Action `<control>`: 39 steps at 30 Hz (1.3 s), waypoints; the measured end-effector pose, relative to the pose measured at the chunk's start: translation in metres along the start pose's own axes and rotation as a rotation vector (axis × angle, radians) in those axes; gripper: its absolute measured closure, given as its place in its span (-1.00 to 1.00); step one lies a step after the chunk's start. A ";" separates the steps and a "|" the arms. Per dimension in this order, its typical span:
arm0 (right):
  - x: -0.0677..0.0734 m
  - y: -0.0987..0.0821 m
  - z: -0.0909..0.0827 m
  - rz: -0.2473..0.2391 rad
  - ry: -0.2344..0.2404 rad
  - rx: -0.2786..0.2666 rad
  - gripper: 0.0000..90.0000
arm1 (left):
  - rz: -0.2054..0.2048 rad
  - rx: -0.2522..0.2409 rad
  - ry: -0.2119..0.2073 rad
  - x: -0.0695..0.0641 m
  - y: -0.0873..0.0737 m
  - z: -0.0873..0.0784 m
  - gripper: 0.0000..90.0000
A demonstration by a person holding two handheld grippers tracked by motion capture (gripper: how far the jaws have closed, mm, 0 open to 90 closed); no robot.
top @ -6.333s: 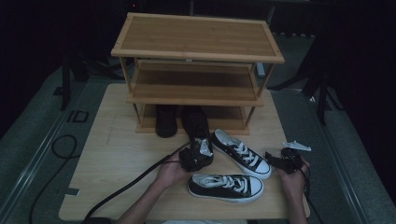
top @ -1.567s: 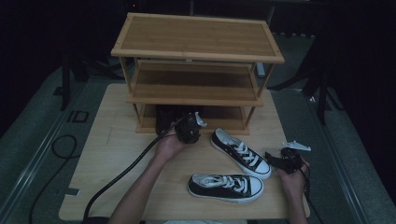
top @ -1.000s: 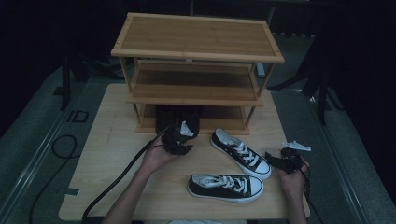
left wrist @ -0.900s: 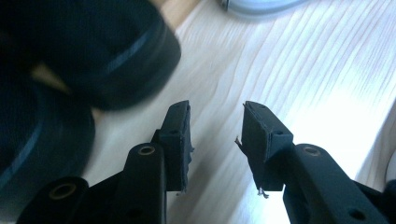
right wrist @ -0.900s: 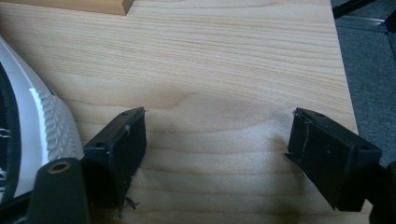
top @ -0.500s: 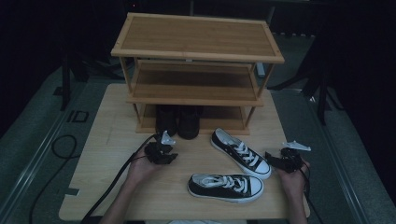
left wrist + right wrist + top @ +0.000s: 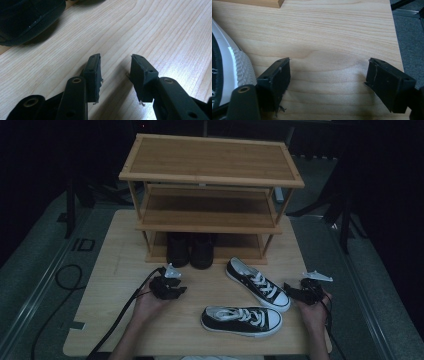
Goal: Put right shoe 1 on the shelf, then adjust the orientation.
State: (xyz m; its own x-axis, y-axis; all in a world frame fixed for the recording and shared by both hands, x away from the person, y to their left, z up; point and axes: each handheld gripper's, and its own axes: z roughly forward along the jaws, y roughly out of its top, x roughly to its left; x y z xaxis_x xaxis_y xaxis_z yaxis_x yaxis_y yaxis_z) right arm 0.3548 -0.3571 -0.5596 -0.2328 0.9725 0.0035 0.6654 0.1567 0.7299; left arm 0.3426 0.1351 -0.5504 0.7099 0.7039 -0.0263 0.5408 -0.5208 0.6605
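Bare pale wooden tabletop (image 7: 115, 270) open left of the three-tier bamboo shoe rack (image 7: 210, 175) and along the front-left edge; passage there crossed only by a trailing black cable (image 7: 120, 320); lowest rack bay half blocked by a pair of black shoes (image 7: 190, 251), heels out, free room beside them to the right; middle shelf unoccupied; centre-right front crowded by two black-and-white canvas sneakers (image 7: 242, 319), a narrow strip of table left between them and the right edge.
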 end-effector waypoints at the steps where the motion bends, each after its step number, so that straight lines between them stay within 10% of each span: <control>1: 0.000 0.000 0.000 0.000 0.001 0.000 -0.57 | -0.002 -0.007 -0.001 0.000 -0.001 0.000 0.35; 13: 0.000 0.007 -0.026 0.038 0.096 -0.050 -0.05 | -0.023 -0.038 -0.028 0.004 -0.005 -0.001 0.34; 26: 0.043 0.016 -0.065 -0.132 0.214 -0.059 0.12 | -0.018 -0.042 -0.027 0.004 -0.005 0.000 0.34; 33: 0.064 0.021 -0.081 -0.246 0.345 -0.057 0.94 | -0.016 -0.046 -0.024 0.004 -0.005 0.000 0.33; 39: 0.078 0.018 -0.076 -0.326 0.417 0.001 1.00 | -0.010 -0.045 -0.023 0.003 -0.005 0.000 0.32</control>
State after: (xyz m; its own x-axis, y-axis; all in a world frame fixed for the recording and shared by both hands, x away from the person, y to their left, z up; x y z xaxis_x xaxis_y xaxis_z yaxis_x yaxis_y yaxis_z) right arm 0.2945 -0.2915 -0.4941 -0.6901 0.7221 0.0486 0.5122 0.4398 0.7378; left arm 0.3423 0.1399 -0.5542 0.7153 0.6971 -0.0497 0.5273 -0.4916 0.6930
